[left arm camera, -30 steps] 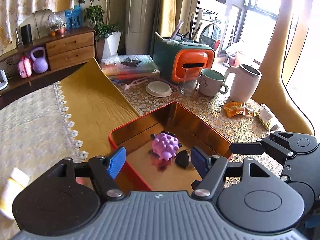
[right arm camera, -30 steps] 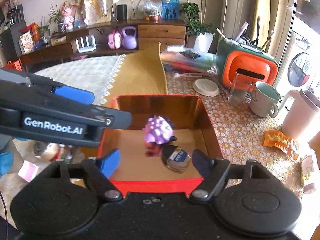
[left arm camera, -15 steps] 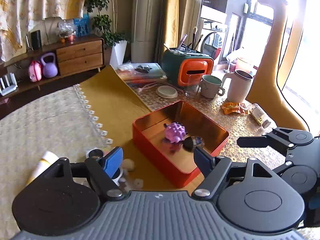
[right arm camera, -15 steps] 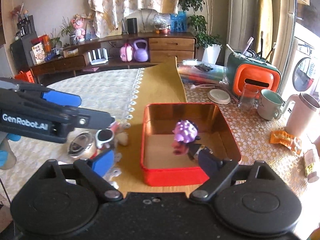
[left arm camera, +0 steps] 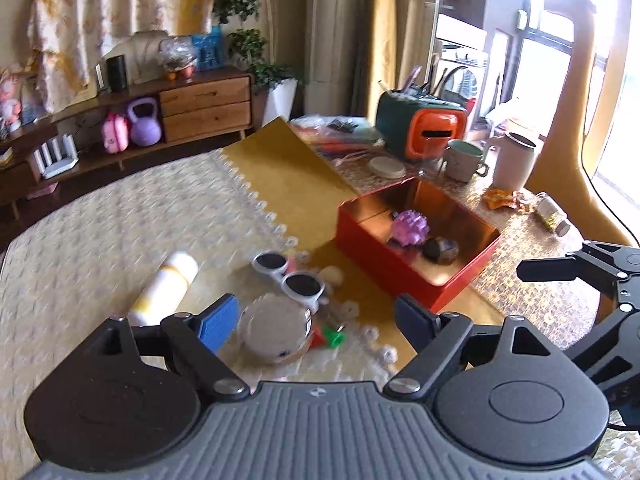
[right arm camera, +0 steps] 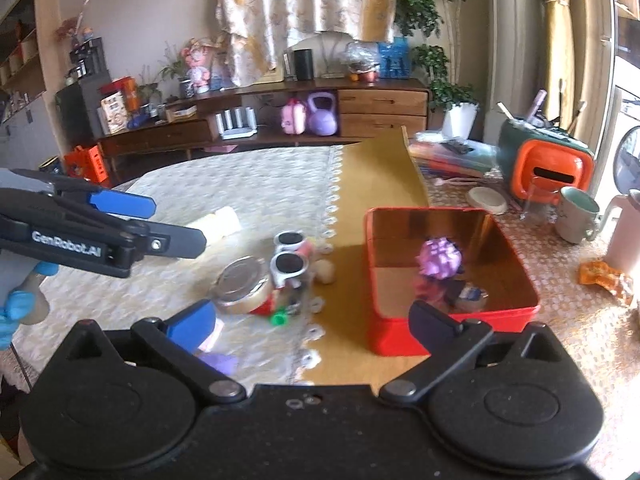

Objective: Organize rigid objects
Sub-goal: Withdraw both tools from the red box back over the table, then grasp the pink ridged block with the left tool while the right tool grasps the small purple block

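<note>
Left wrist view shows the left gripper (left arm camera: 316,318) spread and empty above a loose pile on the tabletop (left arm camera: 100,240): a round tin (left arm camera: 274,334), white sunglasses (left arm camera: 288,274), a white tube (left arm camera: 164,288) and small red and green bits. The right gripper (right arm camera: 312,318) is likewise spread and holds nothing, hanging between the pile and the red box (right arm camera: 452,334). In that box lie a purple spiky ball (right arm camera: 440,260) and a dark round thing (right arm camera: 468,296), so I judge two pieces sorted and most of the pile left. Motion blur smears both views; the small pieces by the tin cannot be identified, and a purple scrap beneath the right gripper is half hidden.
</note>
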`<move>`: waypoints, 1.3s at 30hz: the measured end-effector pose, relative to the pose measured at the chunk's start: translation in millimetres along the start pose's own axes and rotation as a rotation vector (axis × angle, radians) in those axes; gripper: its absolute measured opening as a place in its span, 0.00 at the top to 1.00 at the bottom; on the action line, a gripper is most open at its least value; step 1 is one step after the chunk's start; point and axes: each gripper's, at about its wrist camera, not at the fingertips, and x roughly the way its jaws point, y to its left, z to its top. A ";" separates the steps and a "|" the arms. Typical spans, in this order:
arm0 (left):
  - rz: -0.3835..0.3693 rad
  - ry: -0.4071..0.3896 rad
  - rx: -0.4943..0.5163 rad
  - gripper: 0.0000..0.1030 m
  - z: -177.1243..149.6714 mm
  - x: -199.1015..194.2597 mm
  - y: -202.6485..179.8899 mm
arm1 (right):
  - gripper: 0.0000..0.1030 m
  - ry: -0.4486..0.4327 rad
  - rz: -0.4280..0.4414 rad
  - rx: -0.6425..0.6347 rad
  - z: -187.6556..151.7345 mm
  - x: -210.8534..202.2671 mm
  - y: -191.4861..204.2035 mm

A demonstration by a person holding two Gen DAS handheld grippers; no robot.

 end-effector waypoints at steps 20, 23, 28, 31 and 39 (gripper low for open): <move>-0.043 0.151 0.081 0.17 -78.2 52.7 48.4 | 0.09 0.126 0.126 -0.155 -40.6 47.5 56.4; -0.080 0.167 0.106 0.17 -85.1 64.8 49.3 | 0.13 0.149 0.139 -0.202 -46.3 56.5 62.5; -0.119 0.179 0.136 0.17 -92.6 81.7 52.2 | 0.25 0.187 0.160 -0.261 -50.8 71.9 68.5; -0.139 0.170 0.151 0.17 -93.5 87.6 53.8 | 0.30 0.203 0.163 -0.281 -50.4 81.4 69.9; -0.178 0.150 0.192 0.17 -93.5 98.1 57.4 | 0.42 0.222 0.177 -0.319 -48.9 103.4 66.2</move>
